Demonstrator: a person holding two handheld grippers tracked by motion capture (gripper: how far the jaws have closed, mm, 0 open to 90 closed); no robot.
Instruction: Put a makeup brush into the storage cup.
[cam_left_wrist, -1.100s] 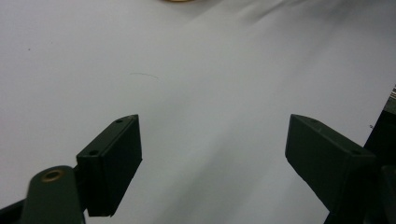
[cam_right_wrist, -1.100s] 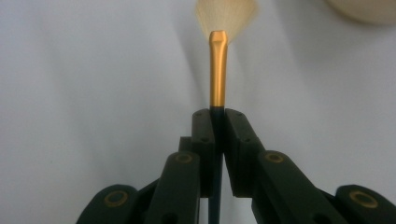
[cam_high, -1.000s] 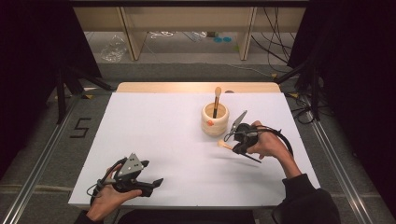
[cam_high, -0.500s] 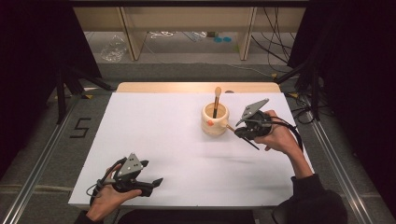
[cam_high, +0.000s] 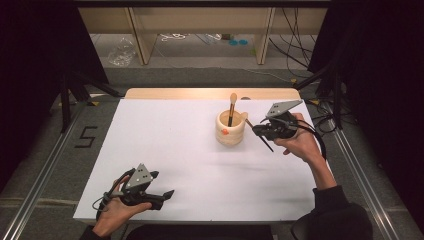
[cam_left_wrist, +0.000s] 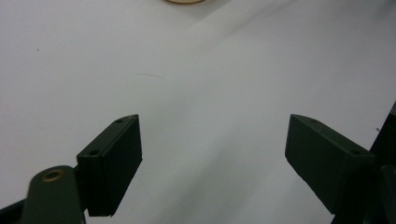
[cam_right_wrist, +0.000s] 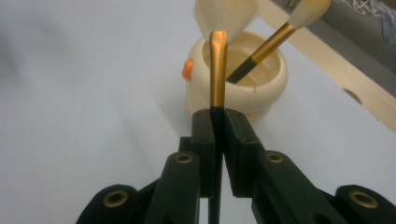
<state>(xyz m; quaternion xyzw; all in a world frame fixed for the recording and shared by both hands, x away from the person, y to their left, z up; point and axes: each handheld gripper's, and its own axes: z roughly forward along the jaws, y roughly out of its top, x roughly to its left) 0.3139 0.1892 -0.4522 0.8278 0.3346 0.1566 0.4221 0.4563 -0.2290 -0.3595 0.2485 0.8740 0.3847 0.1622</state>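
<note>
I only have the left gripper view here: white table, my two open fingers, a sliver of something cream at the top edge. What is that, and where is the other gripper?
Observer: That sliver is a cream holder standing on the white table, with one makeup brush upright in it.
Operator: And the right gripper?
Observer: The right gripper is beside the holder, shut on a second brush by its black and gold handle.
Operator: Which way is that brush pointing?
Observer: In the right gripper view its white bristles point toward the holder, lined up with the mouth.
Operator: Anything near my left gripper?
Observer: No. The left gripper sits low at the table's near edge, fingers apart with nothing between them.
</note>
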